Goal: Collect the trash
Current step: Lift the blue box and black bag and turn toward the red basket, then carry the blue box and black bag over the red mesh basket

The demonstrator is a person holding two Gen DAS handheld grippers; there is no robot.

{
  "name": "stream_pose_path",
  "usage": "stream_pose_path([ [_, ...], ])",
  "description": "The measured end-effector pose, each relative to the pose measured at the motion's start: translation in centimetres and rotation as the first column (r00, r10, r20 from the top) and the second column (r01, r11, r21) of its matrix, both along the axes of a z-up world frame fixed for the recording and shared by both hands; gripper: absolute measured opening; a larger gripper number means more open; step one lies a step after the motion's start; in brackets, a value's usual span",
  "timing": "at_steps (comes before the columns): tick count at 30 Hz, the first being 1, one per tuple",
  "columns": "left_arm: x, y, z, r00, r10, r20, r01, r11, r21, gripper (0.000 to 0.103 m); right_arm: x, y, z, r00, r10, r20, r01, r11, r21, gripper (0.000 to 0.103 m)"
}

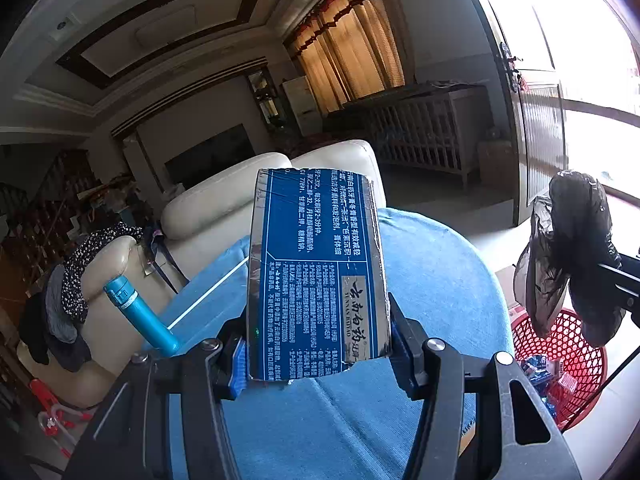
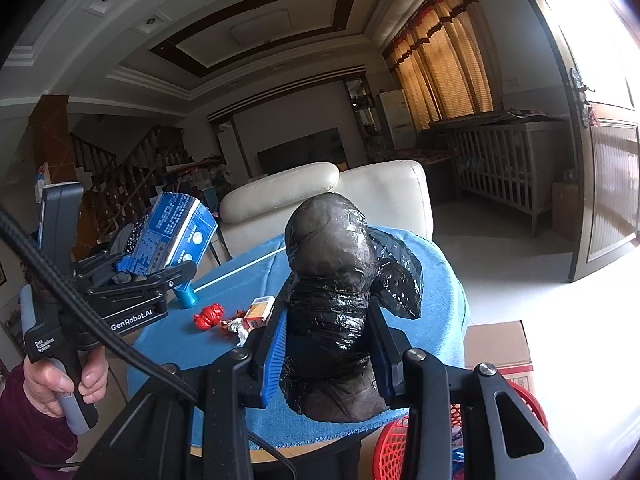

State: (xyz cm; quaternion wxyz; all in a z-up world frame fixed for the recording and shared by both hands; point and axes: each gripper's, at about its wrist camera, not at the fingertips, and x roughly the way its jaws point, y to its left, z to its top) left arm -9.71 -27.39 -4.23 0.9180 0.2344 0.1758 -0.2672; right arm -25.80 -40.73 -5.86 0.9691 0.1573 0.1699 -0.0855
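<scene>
Left gripper (image 1: pixel 320 354): fingers clamped on the sides of a blue toothpaste carton (image 1: pixel 316 276), held upright above the counter (image 1: pixel 432 280); top flap torn open, white Chinese print and a grey brand panel facing the camera. In the right wrist view the same carton (image 2: pixel 172 236) sits in the left gripper (image 2: pixel 154 270), well left of the bag, with a hand (image 2: pixel 66 384) around the grey grip.

Right gripper (image 2: pixel 330 354): fingers pressed close on a bunched black plastic bag (image 2: pixel 332 292), which stands upright between the blue pads (image 2: pixel 276 356) and bulges above them. From the left wrist view the bag (image 1: pixel 568 256) hangs at the right edge, above the red basket.

Counter: round, covered in blue cloth.
- Teal cylindrical bottle (image 1: pixel 140 312), standing near the left edge.
- White thin rod (image 1: pixel 208 294), lying across the cloth beside the bottle.
- Red crumpled wrapper (image 2: pixel 208 316), loose on the cloth.
- Small orange-and-white box (image 2: pixel 260 310), just right of the wrapper.
- Foil scraps (image 2: pixel 236 328), touching or nearly touching the box; too small to tell which.

Floor, right of the counter:
- Red mesh basket (image 1: pixel 576 356), holding a few packets, possibly wrappers.
- Cardboard box (image 2: pixel 500 348), just behind the basket.

Behind the counter: cream leather sofa (image 1: pixel 240 200), with dark clothing (image 1: pixel 76 276) draped over its arm.
</scene>
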Motion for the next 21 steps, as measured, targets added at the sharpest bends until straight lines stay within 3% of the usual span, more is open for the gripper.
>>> stream_pose_path([
  [21,-0.5,-0.7,-0.6,0.999,-0.032,0.0,0.032,0.999,0.027,0.058,-1.7,0.3,0.4,0.999,-0.025,0.025,0.025,1.0,0.004,0.04],
])
